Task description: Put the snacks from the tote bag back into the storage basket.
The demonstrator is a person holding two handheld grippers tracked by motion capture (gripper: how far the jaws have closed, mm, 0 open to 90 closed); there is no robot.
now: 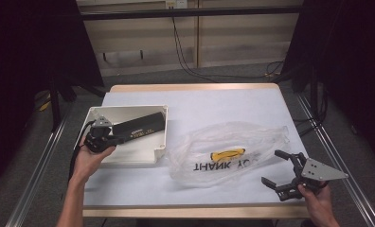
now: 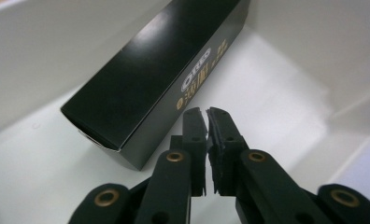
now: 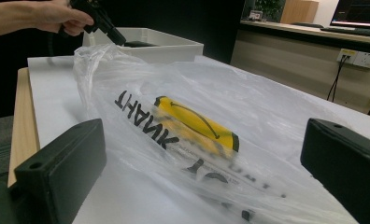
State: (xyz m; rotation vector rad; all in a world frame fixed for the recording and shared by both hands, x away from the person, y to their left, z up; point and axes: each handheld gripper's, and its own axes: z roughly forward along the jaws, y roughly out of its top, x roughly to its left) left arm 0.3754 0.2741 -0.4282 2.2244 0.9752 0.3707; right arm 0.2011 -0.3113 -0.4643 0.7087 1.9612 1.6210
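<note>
Left gripper (image 1: 113, 138) inside shallow white rectangular plastic tray (image 1: 158, 152), jaws closed pad to pad with nothing between; long glossy black cardboard box (image 2: 150, 79) with gold print lying just beside the tips, not gripped. In the high view the same box (image 1: 140, 126) lies diagonally across the tray, far end against the tray wall. Right gripper (image 1: 285, 171) at the table's near right corner, jaws spread wide, empty, pointed at crumpled clear plastic bag (image 3: 206, 116) printed "THANK YOU", holding a yellow-and-black wrapped item (image 3: 195, 123). Bag lying on white table surface (image 1: 214, 101), between tray and right gripper.

Risks, as judged:
- Closed jaws beside the box, not around it: any pull from here likely just nudges or slides the box along the tray floor. Re-open and re-centre needed.
- Glossy carton, narrow pads: slip or twist likely if grabbed off-centre or by a corner.
- Bag film limp and slick: wide jaws could pinch film alone, drag the whole bag, collapse the opening.

Hard to read:
- Box's near end and its contact with the tray floor cut off by the left jaws.
- Bag mouth direction unclear; film folds blur the print.
- Yellow item's exact shape smeared behind the plastic.
</note>
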